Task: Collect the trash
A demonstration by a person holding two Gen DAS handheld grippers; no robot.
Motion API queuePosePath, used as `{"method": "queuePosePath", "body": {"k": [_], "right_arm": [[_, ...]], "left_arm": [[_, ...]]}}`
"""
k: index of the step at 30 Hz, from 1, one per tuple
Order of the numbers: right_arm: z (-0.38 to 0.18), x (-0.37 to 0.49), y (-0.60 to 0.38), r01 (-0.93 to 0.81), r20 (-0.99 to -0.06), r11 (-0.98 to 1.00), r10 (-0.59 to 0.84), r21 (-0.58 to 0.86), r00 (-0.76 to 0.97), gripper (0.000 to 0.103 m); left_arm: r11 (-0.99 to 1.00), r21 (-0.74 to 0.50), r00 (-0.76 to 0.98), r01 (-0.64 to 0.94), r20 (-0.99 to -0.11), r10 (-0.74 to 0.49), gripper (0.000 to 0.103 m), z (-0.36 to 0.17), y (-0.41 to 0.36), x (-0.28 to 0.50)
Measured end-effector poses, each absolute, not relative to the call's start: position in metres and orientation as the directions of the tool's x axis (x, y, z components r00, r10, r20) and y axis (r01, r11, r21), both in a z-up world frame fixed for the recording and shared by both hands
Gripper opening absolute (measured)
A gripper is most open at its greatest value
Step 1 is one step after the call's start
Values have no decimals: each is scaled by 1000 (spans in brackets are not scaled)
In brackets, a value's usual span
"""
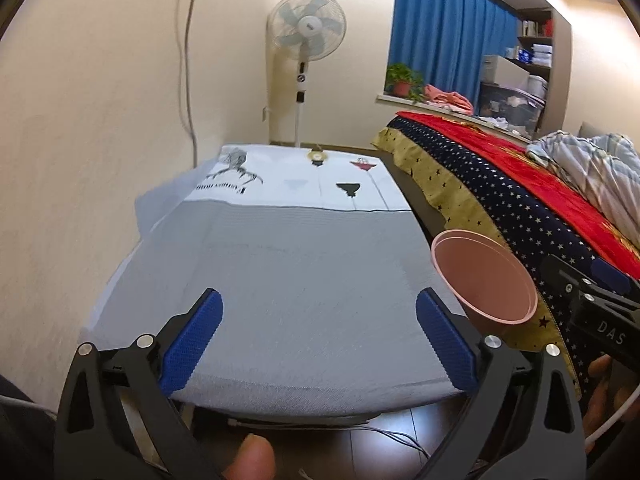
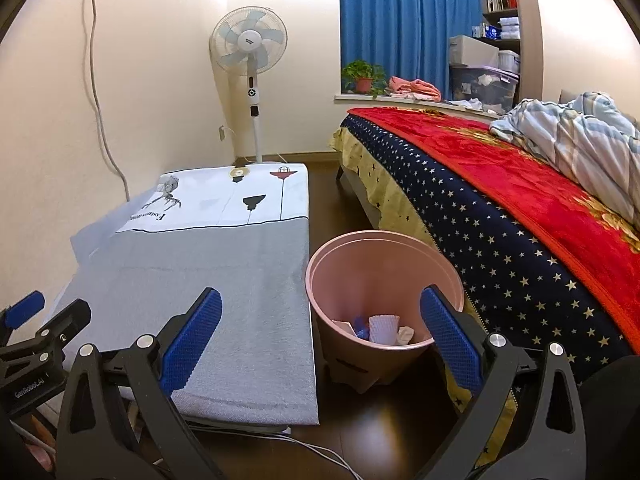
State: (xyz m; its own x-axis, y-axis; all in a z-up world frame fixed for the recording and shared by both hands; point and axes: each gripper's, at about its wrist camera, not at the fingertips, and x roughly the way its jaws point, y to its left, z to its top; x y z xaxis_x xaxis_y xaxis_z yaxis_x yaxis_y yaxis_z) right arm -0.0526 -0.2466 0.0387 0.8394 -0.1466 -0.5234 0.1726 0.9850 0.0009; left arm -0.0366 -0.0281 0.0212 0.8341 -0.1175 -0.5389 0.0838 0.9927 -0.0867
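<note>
Pink bin (image 2: pixel 384 292) holding trash (image 2: pixel 384 328) sits beyond the empty, wide-open right claw (image 2: pixel 320 328).

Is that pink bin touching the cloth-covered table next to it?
Cannot tell. In the right wrist view the pink bin stands close beside the grey cloth on the table, their edges nearly meeting, but no plain gap or contact shows.

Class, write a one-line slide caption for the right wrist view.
Open right gripper above a pink bin holding crumpled trash, between the cloth-covered table and bed.
</note>
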Motion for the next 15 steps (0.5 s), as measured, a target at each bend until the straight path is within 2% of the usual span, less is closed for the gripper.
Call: {"method": "queuePosePath", "body": {"k": [15], "right_arm": [[25,-37,-242,169,-552,985,-150,-17,820,98]], "left_arm": [[996,-63,843,55,-532,-81,95,8,-31,-34]]}}
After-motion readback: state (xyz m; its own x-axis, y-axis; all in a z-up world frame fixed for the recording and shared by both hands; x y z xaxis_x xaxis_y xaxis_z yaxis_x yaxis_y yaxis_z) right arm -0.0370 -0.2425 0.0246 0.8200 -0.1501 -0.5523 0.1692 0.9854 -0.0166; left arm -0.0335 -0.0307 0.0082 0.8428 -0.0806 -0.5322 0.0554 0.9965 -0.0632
